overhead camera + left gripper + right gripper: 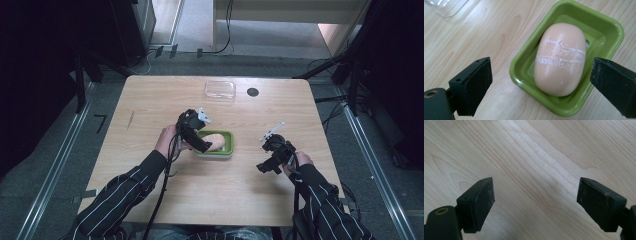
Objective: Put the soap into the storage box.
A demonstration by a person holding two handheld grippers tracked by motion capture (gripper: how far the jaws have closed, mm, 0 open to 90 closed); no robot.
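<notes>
A: Where does the soap (560, 58) lie?

B: In the green dish (616, 30), flat on its bottom, lengthwise along the dish; the bar is peach-pink with pale chalky streaks across its middle; the dish rests on the wooden surface (150, 100), a little toward the person from its middle.

A: And the left gripper (541, 85)?

B: It hangs just above the dish, looking down on it; its jaws are spread wide, one over bare wood beside the dish's rim, the other over the opposite rim; the soap sits in the gap between them, and neither pad touches it; nothing is pinched.

A: How does it look from the high view?

B: There the left gripper (202, 145) points down at the near-left end of the dish (227, 150), held by a hand in a striped sleeve; the soap (214, 140) shows just past it.

A: The right gripper (535, 202)?

B: Well apart from the dish, off to the right; its jaws are spread too, with only bare wood grain between them; from the high view the right gripper (265, 167) is tilted low over the surface, near the person's edge.

A: Anything else on the surface?

B: A clear plastic lid or tray (220, 91) near the far edge, well apart from the dish; I cannot tell which it is; a small dark round spot (252, 92) lies just beside it.
</notes>
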